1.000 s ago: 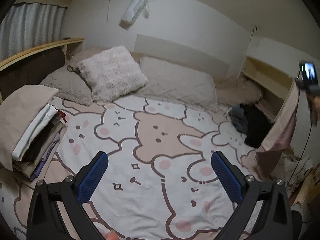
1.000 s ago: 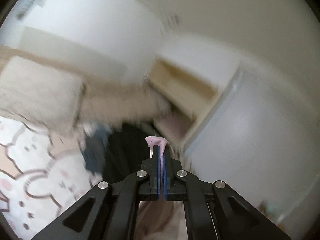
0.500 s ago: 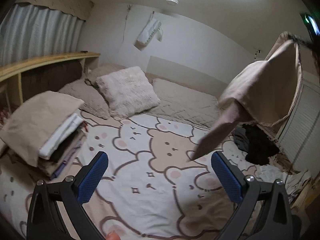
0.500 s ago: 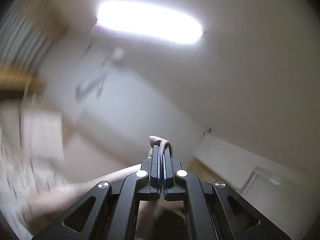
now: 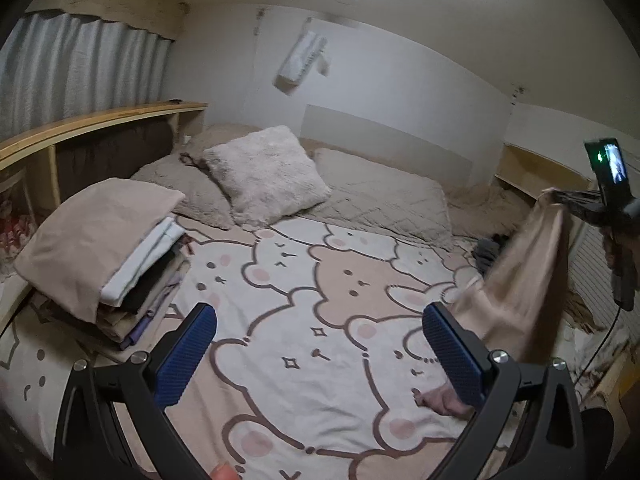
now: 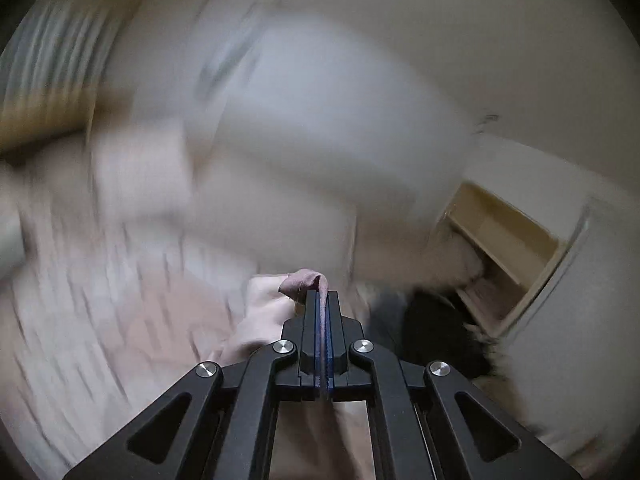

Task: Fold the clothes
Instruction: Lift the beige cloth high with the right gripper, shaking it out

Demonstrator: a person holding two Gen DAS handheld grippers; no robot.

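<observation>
Pinkish-beige soft fabric garment (image 5: 520, 280) hangs at the right of the left wrist view, pinched by one edge in the right gripper (image 6: 322, 300), whose jaws are pressed together on a small bunched fold of the cloth at the centre of its own view. Gripping it by an edge and up off the bed lets the rest drape freely, which I judge is meant to shake it open before it is laid flat; its lower end trails down to the cartoon-bear printed bedspread (image 5: 320, 300) at the lower right of the frame. The right wrist view is heavily blurred, so little else can be read there beyond a pale wooden shelf recess (image 6: 504, 240) at the right.

The left gripper (image 5: 320, 356) sits low in its frame with its blue-padded jaws wide apart and nothing between them, aimed over the bare middle of the bedspread, probably ready to take a second edge of the garment.

A stack of folded clothes in beige, white and dark layers (image 5: 100, 252) rests at the left of the frame, likely the finished pile. A heap of dark unfolded clothes (image 5: 486, 250) lies at the right, behind the hanging garment. A fluffy cream square pillow (image 5: 268, 174) leans at the head of the bed, upper centre.

No brand, label or legible writing shows; the small lit screen (image 5: 614, 164) at the far right is too small to read
</observation>
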